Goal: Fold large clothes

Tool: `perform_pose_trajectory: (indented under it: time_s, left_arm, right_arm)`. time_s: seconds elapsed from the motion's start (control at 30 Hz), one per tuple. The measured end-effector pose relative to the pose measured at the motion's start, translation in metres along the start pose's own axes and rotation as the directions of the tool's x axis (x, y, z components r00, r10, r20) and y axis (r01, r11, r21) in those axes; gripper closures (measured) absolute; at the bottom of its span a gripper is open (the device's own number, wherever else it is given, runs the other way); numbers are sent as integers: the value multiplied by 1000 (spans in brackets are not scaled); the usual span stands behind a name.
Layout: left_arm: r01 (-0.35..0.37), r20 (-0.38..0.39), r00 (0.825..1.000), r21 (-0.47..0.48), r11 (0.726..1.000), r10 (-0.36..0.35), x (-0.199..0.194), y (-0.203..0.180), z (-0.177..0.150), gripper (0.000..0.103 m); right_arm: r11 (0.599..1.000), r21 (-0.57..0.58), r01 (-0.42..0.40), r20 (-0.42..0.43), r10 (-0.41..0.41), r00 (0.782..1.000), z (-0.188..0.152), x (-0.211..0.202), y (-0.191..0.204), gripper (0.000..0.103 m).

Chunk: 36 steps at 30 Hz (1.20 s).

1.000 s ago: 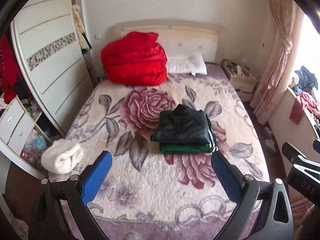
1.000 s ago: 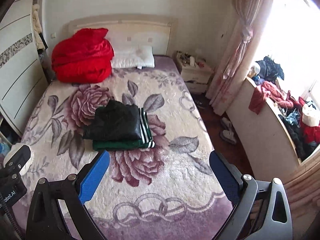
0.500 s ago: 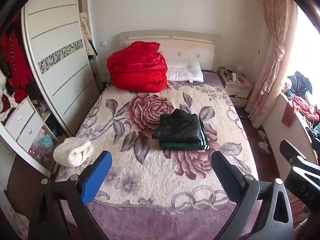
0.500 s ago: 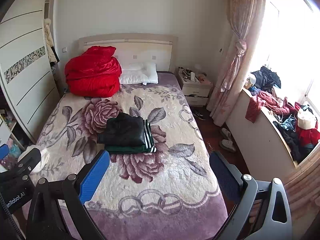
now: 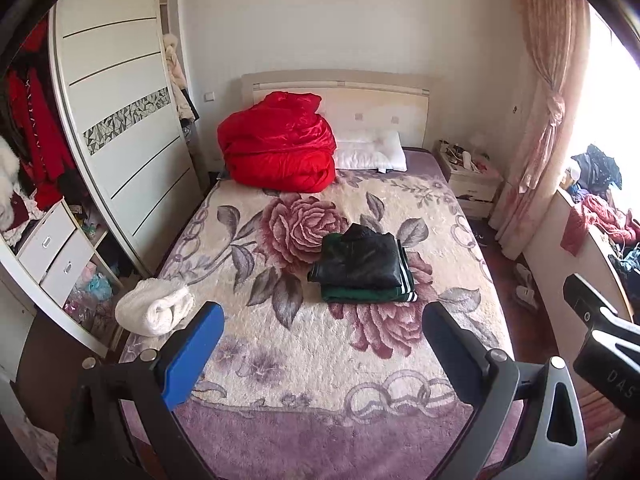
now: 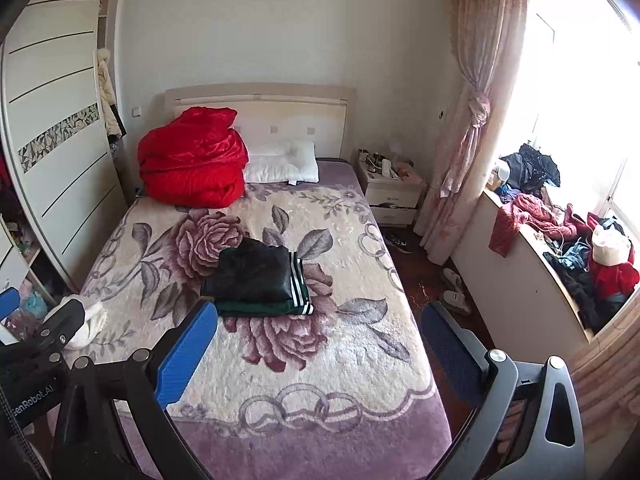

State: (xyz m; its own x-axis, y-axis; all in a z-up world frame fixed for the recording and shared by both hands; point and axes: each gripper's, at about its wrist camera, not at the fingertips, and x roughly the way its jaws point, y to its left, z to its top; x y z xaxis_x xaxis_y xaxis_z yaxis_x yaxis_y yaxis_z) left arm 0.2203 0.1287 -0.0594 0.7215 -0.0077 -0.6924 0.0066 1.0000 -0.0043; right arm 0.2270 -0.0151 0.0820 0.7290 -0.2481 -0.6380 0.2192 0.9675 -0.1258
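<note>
A folded black jacket (image 5: 360,258) lies on a folded green garment with white stripes (image 5: 368,294) in the middle of the bed (image 5: 320,360), which has a rose-patterned blanket. The same stack shows in the right wrist view: jacket (image 6: 252,272), green garment (image 6: 276,306). My left gripper (image 5: 320,352) is open and empty, held back over the foot of the bed, well short of the stack. My right gripper (image 6: 320,352) is also open and empty, at a similar distance from the stack.
A red quilt (image 5: 280,152) and white pillow (image 5: 372,154) lie at the headboard. A rolled white towel (image 5: 154,310) sits at the bed's left edge. A wardrobe (image 5: 112,140) stands left, a nightstand (image 5: 468,184) and a clothes-piled ledge (image 6: 568,248) right.
Both grippers have pulled back and up from the bed, so the folded stack looks smaller and farther. Both stay open and empty. The stack has not moved.
</note>
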Motion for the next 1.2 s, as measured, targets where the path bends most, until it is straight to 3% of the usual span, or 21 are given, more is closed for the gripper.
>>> perform_pose_trajectory:
  time_s: [1.2]
  left_arm:
    - [-7, 6, 1000, -2, 1000, 7, -9, -6, 6, 2]
  right_arm:
    - [999, -21, -33, -14, 32, 999, 12, 11, -4, 0]
